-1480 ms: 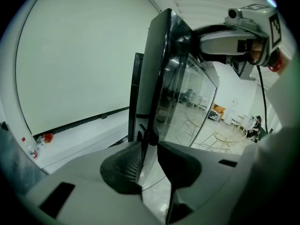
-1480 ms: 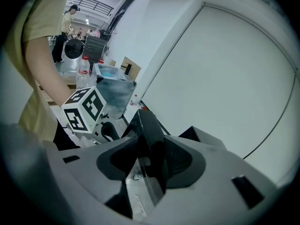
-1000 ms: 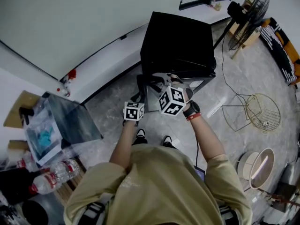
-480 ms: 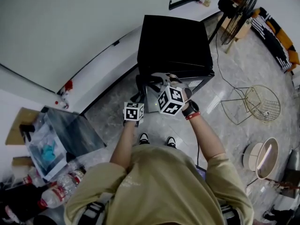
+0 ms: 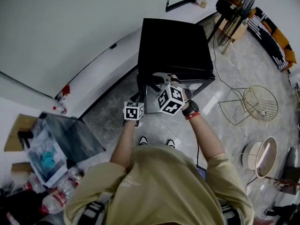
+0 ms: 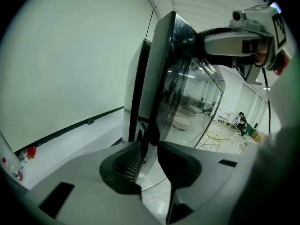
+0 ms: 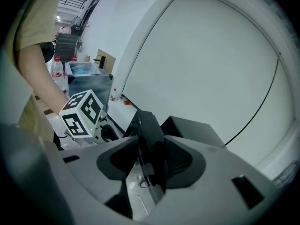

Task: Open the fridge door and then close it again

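My left gripper (image 6: pixel 150 146) is clamped on the lower edge of the black-framed, glossy fridge door (image 6: pixel 168 78). Its own view shows the thin dark rim caught between the ribbed pads. My right gripper (image 7: pixel 150 142) is closed on the same door higher up, with the thick black slab filling the space between its jaws.

The left gripper view alone shows the door's mirror-like face, which reflects the room and a gold wire frame. It also shows my right gripper near the door's top corner. The right gripper view instead shows the door edge-on, with the small black box-shaped fridge (image 7: pixel 192 125) behind it. My left gripper's marker cube (image 7: pixel 82 114) sits low on the left there.

Only the head view gives the layout. The fridge stands on the grey marbled floor (image 5: pixel 117 97) against the white wall (image 5: pixel 70 27), and its door stands ajar towards me with both grippers on its free edge. A clear box with something blue inside (image 5: pixel 51 149) and plastic water bottles (image 5: pixel 56 200) lie well to my left. A gold wire basket (image 5: pixel 258 104) and a black standing fan (image 5: pixel 236 8) are to my right.
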`<state>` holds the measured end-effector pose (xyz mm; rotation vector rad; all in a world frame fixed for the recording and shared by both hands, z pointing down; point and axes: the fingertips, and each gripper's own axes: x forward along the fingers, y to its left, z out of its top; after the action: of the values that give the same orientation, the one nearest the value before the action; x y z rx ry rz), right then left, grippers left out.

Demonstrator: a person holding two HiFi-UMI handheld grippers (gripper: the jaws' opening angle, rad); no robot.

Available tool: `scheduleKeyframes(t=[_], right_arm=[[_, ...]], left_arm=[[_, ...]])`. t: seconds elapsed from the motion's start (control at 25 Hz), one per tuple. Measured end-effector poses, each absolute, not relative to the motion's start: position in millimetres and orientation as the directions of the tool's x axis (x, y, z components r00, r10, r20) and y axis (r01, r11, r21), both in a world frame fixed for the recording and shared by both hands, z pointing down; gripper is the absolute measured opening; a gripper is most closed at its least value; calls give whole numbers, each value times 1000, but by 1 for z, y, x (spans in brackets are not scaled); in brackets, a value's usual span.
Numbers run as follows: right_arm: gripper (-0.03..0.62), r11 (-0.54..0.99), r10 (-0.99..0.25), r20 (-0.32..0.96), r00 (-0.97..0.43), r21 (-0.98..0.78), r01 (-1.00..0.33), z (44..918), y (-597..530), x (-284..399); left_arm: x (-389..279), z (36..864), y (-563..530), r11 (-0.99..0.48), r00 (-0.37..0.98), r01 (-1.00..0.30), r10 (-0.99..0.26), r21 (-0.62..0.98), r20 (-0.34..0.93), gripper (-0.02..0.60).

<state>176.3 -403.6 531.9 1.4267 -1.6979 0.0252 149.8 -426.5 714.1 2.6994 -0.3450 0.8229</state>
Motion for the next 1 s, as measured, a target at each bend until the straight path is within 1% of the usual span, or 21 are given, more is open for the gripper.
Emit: scheduleKeyframes(t=[0.52, 0.8, 1.0], right_arm=[[181, 269, -781, 610, 132, 520, -811, 532, -421, 195], [176, 235, -784, 592, 186, 561, -794, 535, -431, 205], [176, 231, -784, 591, 191, 563, -794, 535, -430, 207]], left_arm=[[170, 715, -447, -927, 808, -306, -132, 217, 575, 107], [182, 717, -459, -918, 807, -322, -138, 232, 574, 107], [185, 714, -457, -918, 812, -323, -145, 229, 565, 107]])
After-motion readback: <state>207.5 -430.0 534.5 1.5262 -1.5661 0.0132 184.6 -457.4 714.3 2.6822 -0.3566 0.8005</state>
